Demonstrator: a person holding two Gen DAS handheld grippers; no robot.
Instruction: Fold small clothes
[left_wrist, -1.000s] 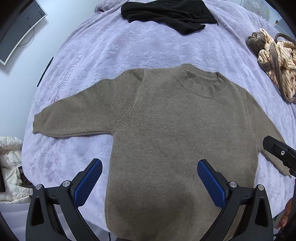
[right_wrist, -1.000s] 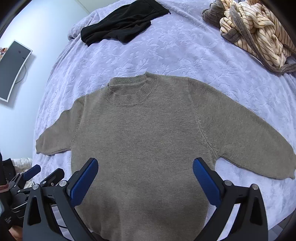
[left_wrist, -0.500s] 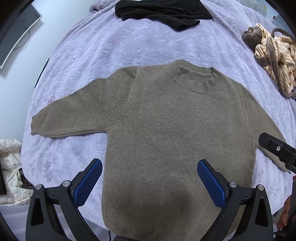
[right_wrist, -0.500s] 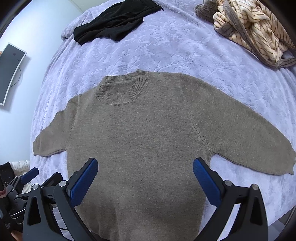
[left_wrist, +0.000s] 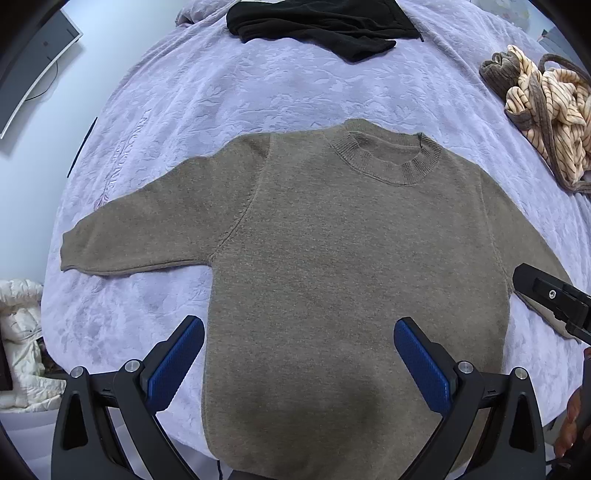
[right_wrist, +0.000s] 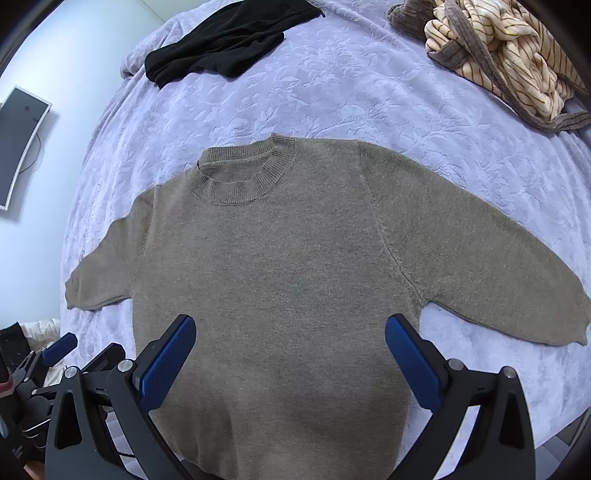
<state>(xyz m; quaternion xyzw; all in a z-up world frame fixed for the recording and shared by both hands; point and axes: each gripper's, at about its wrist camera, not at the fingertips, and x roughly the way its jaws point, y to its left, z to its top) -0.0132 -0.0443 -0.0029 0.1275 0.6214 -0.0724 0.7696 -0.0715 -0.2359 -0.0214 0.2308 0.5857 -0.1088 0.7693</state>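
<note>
An olive-brown knit sweater (left_wrist: 332, 258) lies flat and face up on the lilac bedspread (left_wrist: 258, 92), both sleeves spread out, collar at the far side. It also fills the right wrist view (right_wrist: 295, 277). My left gripper (left_wrist: 299, 354) is open and empty, held above the sweater's lower body. My right gripper (right_wrist: 290, 354) is open and empty, also above the lower body. The right gripper's tip shows in the left wrist view (left_wrist: 554, 299) over the right sleeve. The left gripper shows in the right wrist view (right_wrist: 55, 354) at the lower left.
A black garment (left_wrist: 321, 26) lies at the far side of the bed. A striped cream and brown garment (left_wrist: 546, 110) is bunched at the far right. A white padded item (left_wrist: 18, 332) lies off the bed's left edge. A monitor (left_wrist: 29, 66) stands at the left wall.
Both grippers have drifted slightly, so the sweater sits a little lower and further left in both views. Both stay open; the sweater has not moved.
</note>
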